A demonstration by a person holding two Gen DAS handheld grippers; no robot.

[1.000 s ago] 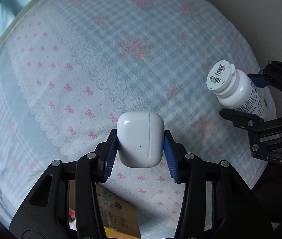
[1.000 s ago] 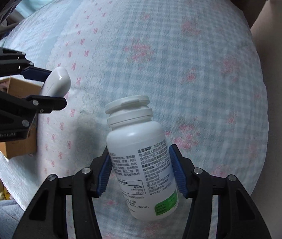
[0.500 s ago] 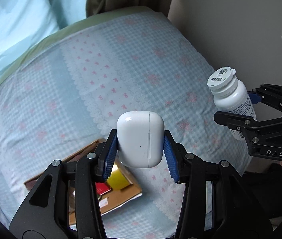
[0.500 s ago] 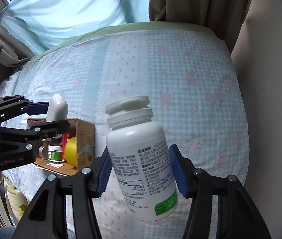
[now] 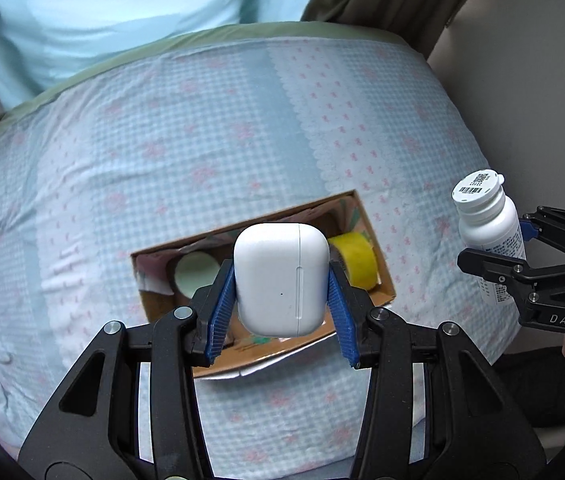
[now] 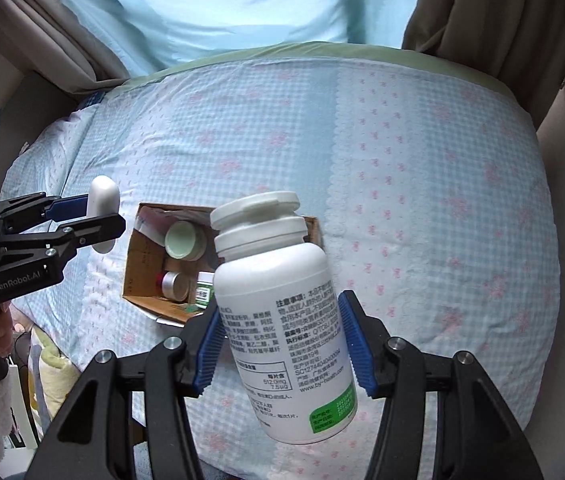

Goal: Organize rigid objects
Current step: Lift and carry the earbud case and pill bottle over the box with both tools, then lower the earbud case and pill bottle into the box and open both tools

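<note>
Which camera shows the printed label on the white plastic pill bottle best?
The right wrist view: the white plastic pill bottle fills the foreground between the right gripper pads, label text facing the lens. The left wrist view shows it small at the edge, mostly its barcoded cap.

Readable markings, as I see them from my station:

1. White pill bottle [image 6: 286, 332], right wrist view: black Chinese print in columns, mostly too small for me to make out. Legible items: "512.0mg" and "7.5µg" in a small boxed table, a code starting "SC1274404", a web address "www.by-health.com". The green patch at the base carries white print I cannot read.

2. Bottle cap [image 5: 477, 188], left wrist view: a barcode and a QR code, digits unreadable.

3. Left gripper [image 6: 102, 220], on its body: "GenRobot.AI".

4. Right gripper [image 5: 494, 248], on its body: "DAS".
</note>
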